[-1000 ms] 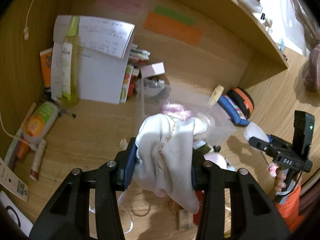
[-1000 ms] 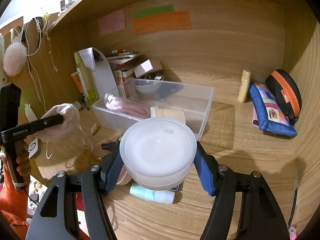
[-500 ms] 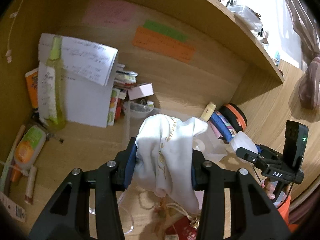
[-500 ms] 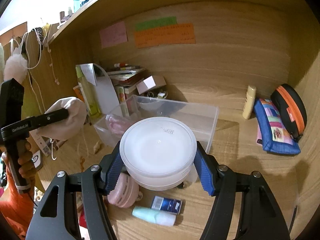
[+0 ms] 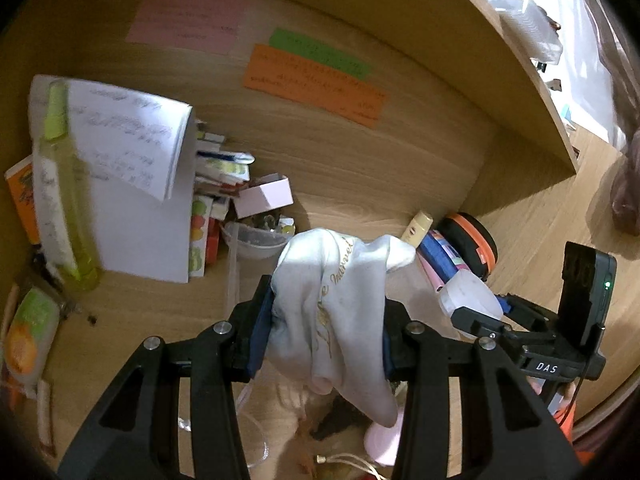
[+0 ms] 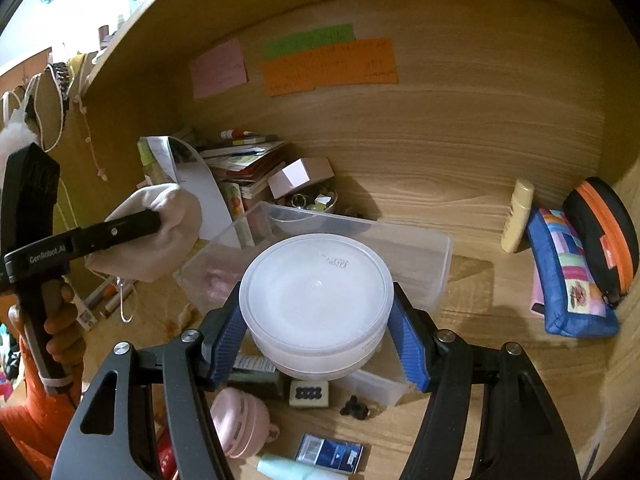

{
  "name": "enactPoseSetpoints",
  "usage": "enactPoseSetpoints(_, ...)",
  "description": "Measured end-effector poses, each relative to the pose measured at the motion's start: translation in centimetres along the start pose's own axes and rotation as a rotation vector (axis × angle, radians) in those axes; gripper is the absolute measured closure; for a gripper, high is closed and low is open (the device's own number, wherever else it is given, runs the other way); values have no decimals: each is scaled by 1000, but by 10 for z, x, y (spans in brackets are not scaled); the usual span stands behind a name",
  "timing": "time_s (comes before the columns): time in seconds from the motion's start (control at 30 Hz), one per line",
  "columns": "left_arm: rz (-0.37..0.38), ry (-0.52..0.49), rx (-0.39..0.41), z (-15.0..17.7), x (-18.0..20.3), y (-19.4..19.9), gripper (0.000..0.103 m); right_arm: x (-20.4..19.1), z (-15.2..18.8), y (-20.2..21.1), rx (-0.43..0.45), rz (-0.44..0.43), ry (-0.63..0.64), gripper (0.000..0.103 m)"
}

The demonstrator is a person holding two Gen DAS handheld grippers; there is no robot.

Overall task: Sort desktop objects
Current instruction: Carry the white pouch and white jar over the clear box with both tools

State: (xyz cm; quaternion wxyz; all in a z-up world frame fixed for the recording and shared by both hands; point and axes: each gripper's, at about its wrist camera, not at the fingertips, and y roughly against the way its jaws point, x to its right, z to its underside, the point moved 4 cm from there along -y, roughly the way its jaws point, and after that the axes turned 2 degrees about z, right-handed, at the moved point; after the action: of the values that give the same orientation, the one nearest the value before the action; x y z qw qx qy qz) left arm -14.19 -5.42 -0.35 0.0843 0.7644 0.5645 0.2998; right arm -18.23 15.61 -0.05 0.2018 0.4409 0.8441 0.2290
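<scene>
White cloth (image 5: 332,304) sits mid-frame, pinched in the left tongs (image 5: 326,330); round lidded tub (image 6: 316,300) is clamped centre-frame in the right tongs (image 6: 318,344), above the clear bin (image 6: 420,256); pouches (image 6: 560,272) lie right on the desk (image 6: 472,400).

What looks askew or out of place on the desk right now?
Small clutter lies loose on the desk in front of the clear bin: pink case, blue box, mint tube. The white sheet flops over, folded.
</scene>
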Motion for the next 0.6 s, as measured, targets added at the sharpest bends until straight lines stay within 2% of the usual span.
enactPoseSetpoints(0.37, -22, -24, -36, -24, 0, -35, 60, 1, -19, -29, -28, 4, 23, 40)
enactPoseSetpoints(0.5, -30, -16, -52, -23, -4, -50, 60, -1, -24, -46, -47, 22, 60, 40)
enactPoseSetpoints(0.6, -41, -17, -93, -16, -9, -63, 60, 0, -18, -60, -70, 27, 69, 40)
